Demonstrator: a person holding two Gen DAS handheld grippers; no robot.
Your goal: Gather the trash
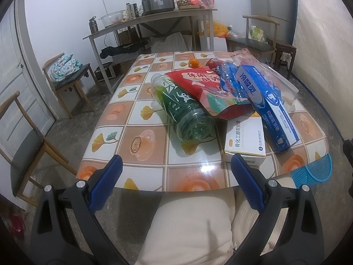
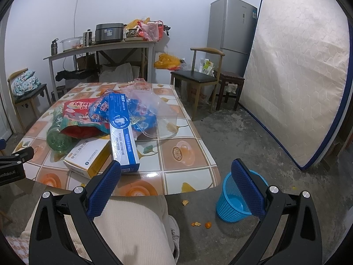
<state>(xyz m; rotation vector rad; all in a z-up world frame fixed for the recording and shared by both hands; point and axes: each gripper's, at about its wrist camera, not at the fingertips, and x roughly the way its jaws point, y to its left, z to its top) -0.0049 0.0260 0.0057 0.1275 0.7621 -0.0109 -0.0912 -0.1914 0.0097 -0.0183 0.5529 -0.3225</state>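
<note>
Both the left claw (image 1: 176, 176) and right claw (image 2: 176, 176) hover level at the table (image 1: 141, 132) edge, spread wide, gripping nothing.

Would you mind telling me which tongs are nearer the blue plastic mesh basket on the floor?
Right. The right tongs hover open just beside the blue plastic mesh basket; the left tongs sit further left, facing the green bottle.

On the white and yellow box (image 1: 243, 141) near my edge of the counter I read 骨化三醇软胶囊. The blue carton (image 1: 265, 106) leaning across it says 冷酸灵. The red snack bag (image 1: 198, 84) shows 休闲. The rig at the left edge of my right view reads "enRobot.AI" (image 2: 7, 173).
</note>
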